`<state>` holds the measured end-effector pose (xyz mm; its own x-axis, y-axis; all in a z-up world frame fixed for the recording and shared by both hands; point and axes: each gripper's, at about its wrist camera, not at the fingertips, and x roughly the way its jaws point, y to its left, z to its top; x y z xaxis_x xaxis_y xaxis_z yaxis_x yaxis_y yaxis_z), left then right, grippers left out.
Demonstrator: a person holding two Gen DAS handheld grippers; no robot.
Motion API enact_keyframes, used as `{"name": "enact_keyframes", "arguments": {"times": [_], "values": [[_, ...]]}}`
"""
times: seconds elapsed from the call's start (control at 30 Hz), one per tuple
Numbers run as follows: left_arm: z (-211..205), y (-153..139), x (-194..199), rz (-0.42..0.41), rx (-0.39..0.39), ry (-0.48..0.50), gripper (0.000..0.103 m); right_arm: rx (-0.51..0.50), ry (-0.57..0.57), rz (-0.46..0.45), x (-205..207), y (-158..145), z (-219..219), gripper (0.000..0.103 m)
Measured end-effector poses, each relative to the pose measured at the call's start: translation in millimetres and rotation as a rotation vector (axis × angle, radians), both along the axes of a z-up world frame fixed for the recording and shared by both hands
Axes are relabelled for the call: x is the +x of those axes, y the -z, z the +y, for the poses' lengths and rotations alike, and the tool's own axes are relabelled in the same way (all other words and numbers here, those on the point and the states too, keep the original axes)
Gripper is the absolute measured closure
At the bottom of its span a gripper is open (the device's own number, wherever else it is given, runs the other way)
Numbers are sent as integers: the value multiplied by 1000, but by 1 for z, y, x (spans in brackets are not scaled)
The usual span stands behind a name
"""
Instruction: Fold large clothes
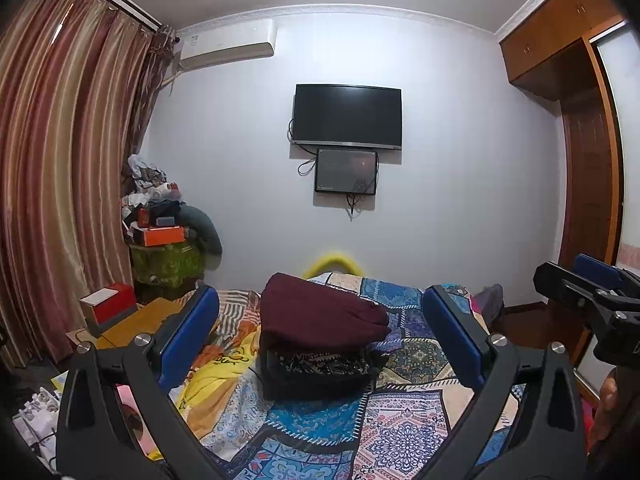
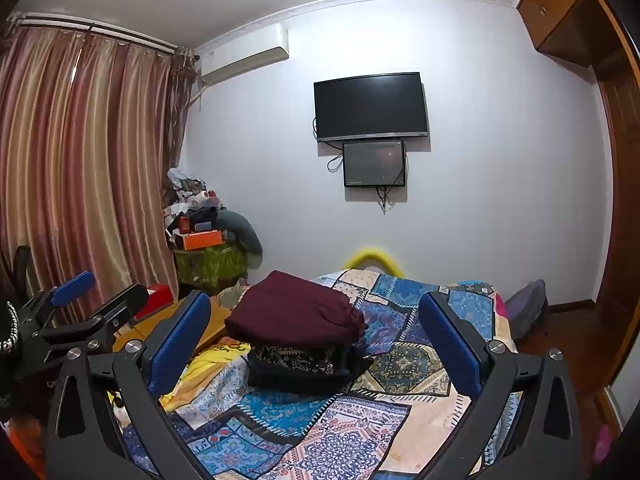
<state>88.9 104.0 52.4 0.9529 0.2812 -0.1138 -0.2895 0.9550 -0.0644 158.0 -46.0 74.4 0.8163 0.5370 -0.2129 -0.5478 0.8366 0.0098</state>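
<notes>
In the left wrist view, the left claw [image 1: 320,336] hangs wide apart and empty at mid-frame, framing the folded maroon cloth garment [image 1: 320,312] that tops a dark patterned folded stack [image 1: 316,364] on the patchwork-quilted bed [image 1: 400,432]. A careless reach could topple this stack. In the right wrist view, the right claw [image 2: 314,330] is likewise spread and empty; the maroon garment overhangs the stack at centre and might slide off.

Folded clothes [image 1: 320,320] lie stacked on the bed [image 1: 400,432], with the television [image 1: 347,116] on the wall behind.
</notes>
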Motion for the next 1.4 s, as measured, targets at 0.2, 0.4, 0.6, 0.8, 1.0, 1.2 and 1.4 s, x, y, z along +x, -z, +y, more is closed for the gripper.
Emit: {"name": "enact_keyframes", "arguments": {"times": [0.2,0.4,0.6,0.8,1.0,1.2,1.4], "values": [[0,-1,1,2,-2,18,1,5,1,1,1,0,0,0],[1,-2,1,1,-4,35,1,5,4,7,3,1,0,0],[2,-1,1,0,-5,29,1,8,7,11,4,2,0,0],[0,0,2,5,0,39,1,6,12,11,4,2,1,0],[1,0,2,5,-7,49,1,1,20,11,5,3,3,0],[2,1,2,10,-10,49,1,1,26,22,8,5,5,0],[5,2,4,14,-20,41,1,-2,25,33,10,6,8,0]]}}
